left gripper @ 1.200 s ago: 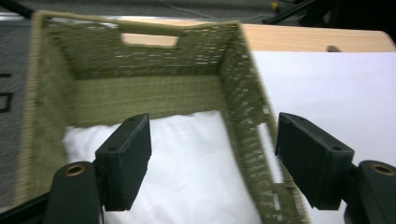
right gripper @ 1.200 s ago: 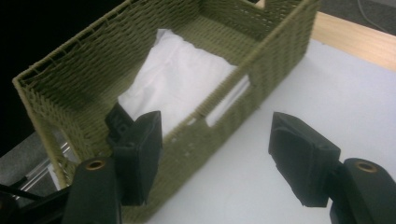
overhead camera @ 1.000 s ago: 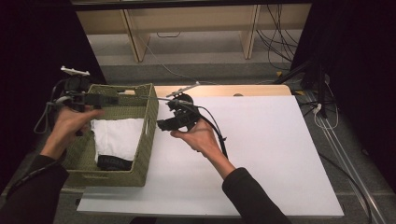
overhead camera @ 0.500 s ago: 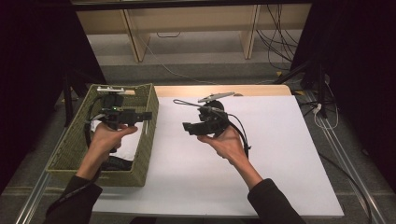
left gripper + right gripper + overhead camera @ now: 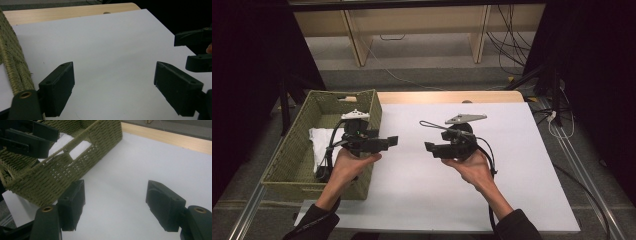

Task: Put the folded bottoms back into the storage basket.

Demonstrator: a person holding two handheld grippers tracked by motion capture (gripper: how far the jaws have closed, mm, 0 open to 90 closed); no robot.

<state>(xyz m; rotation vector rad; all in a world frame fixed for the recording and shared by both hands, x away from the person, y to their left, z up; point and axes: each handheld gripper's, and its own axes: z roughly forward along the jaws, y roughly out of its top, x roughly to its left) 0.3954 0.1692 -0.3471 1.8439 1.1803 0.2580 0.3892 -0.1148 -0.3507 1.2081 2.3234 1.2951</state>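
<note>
With the white cloth (image 5: 323,140) already in the basket (image 5: 297,165), the left gripper (image 5: 393,141), its jaws having just been opening, and the right gripper (image 5: 429,148) hang wide open and empty over the table (image 5: 512,175), so little appears left to do.

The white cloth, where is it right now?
In the high view the white cloth lies inside the woven basket on the table's left side, just behind the left gripper.

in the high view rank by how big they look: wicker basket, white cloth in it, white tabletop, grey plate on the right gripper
1. white tabletop
2. wicker basket
3. white cloth, partly hidden by the left gripper
4. grey plate on the right gripper
</note>
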